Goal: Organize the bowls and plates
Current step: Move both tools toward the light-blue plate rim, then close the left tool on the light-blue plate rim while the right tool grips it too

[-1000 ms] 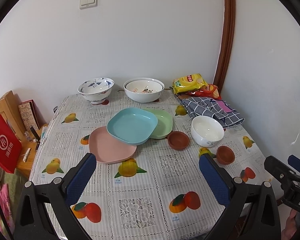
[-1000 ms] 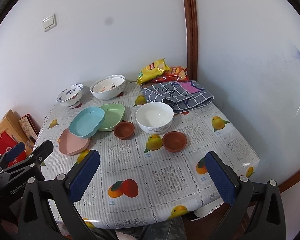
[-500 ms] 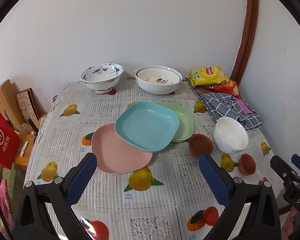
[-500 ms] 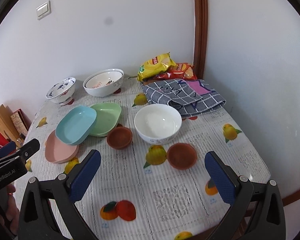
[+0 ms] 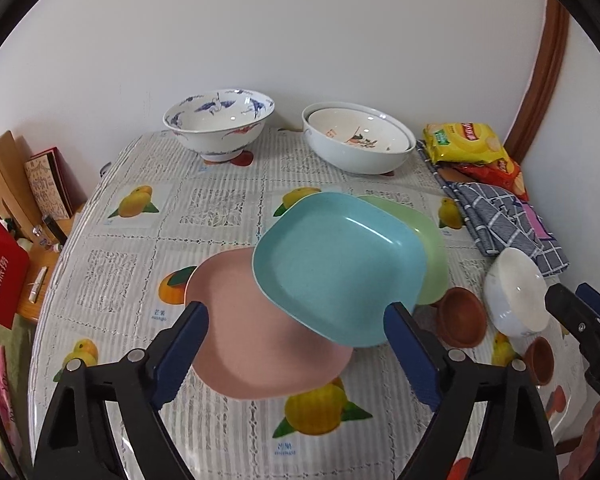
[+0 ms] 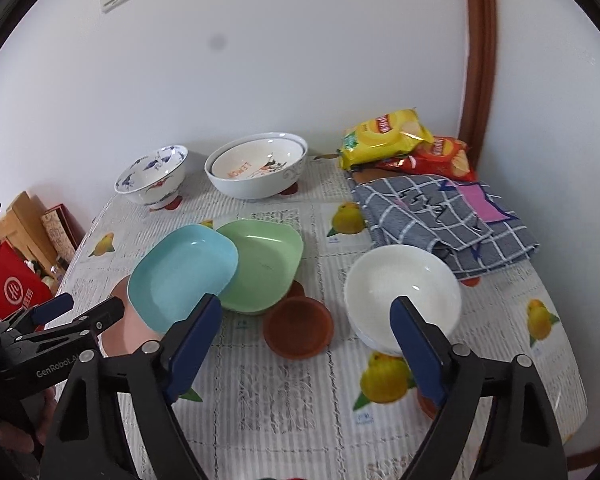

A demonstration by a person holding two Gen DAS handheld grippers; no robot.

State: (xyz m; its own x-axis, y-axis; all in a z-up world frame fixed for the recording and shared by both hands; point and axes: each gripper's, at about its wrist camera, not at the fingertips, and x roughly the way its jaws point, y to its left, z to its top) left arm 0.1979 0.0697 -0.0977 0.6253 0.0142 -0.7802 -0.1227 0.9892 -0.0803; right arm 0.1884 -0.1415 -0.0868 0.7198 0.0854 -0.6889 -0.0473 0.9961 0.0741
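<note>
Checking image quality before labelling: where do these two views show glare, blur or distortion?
Left wrist view: fisheye bends the wall trim; white bowl looks motion-smeared; highlights on the blue plate. Right wrist view: sharper, a dark smudge on the wall or lens, mild glare in the green plate.

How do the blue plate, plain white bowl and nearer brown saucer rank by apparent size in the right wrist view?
1. blue plate
2. plain white bowl, unsure against the plate, since it sits nearer
3. brown saucer
</note>
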